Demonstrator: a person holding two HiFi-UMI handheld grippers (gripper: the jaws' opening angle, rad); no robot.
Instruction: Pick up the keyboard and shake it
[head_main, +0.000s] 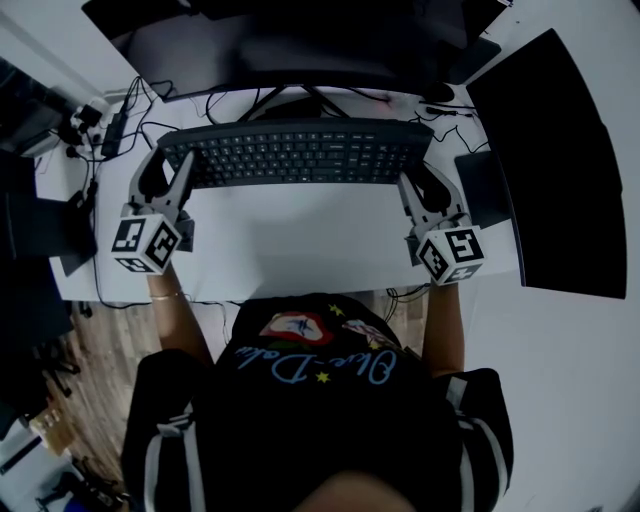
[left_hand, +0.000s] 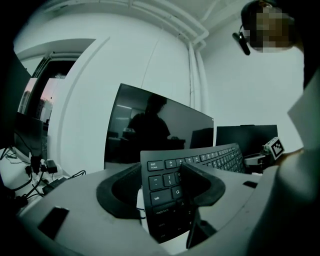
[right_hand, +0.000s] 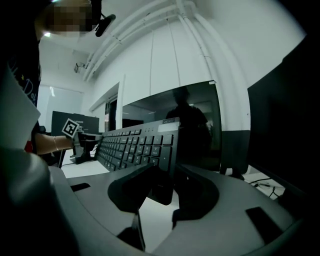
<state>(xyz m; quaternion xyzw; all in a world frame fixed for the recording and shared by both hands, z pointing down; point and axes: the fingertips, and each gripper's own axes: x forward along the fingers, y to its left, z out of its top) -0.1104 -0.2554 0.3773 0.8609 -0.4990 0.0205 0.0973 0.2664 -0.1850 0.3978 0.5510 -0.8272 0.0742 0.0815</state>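
The keyboard (head_main: 300, 153) is black and lies crosswise above the white desk (head_main: 300, 240), just in front of the monitor (head_main: 300, 45), gripped at both ends. The left gripper (head_main: 170, 172) is clamped on its left end: in the left gripper view (left_hand: 161, 175) one jaw lies over the keys near the tab and Q keys and the other sits behind the back, so the jaws stand narrow with the keyboard (left_hand: 200, 162) pinched through its thickness. The right gripper (head_main: 424, 185) is clamped on the right end in the same way. In the right gripper view (right_hand: 165, 170) one jaw presses the key face and the other the back, and the keyboard (right_hand: 135, 142) runs away to the left. Its near corner appears to hang clear of the desk there. In both gripper views the keyboard stands tilted, its key face turned towards the person rather than lying flat. Each gripper's marker cube shows in the head view, the left cube (head_main: 147, 243) and the right cube (head_main: 452, 254), both near the desk's front edge. A second dark screen (head_main: 550, 170) lies to the right of the keyboard. Cables (head_main: 150, 100) tangle at the desk's back left corner. The person's forearms reach in from below, one to each gripper.
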